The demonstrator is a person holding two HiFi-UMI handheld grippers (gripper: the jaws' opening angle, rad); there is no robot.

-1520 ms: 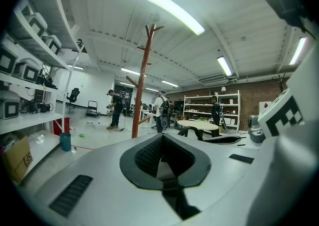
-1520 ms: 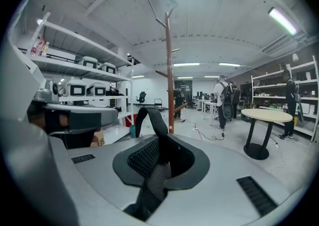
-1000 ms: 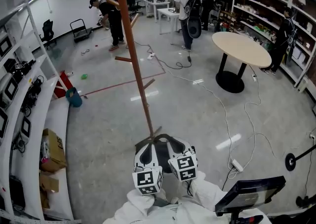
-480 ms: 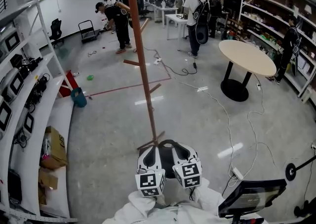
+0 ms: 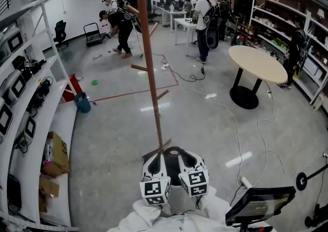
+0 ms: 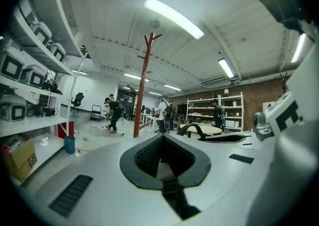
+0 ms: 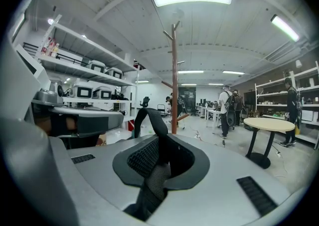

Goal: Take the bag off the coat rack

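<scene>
Since every peg that shows on the coat rack (image 5: 152, 72) is bare in all three views, the take-off step looks done. The bag strap (image 5: 173, 150) is with the grippers, low and close to the person, near the rack's foot but apart from the pole.

Left gripper (image 5: 155, 160): jaws closed together on the bag strap. In the left gripper view the dark band (image 6: 172, 197) runs out of the pinch (image 6: 160, 157) down toward the camera.

Right gripper (image 5: 188, 160): jaws also closed on the bag strap. In the right gripper view a mesh stretch sits in the pinch (image 7: 158, 162) and a black loop (image 7: 149, 120) stands up out of it.

The two grippers sit side by side, nearly touching, both aimed away from the person toward the rack.

Bag body: not visible in any view. It is probably hanging under the grippers and the white sleeves, but I can't confirm that.

Orientation: in the head view the strap arches from one gripper across to the other, so the loop spans left to right, with its crown on the rack side. The right gripper view shows that loop rising upright from the jaws. The bag's own long axis can't be told, and a downward hang is only my guess.

What's left, as a judgement: little or nothing of the removal itself. At most, carry the bag clear of the rack and set it somewhere, with both grips kept on so the strap doesn't slip.
</scene>
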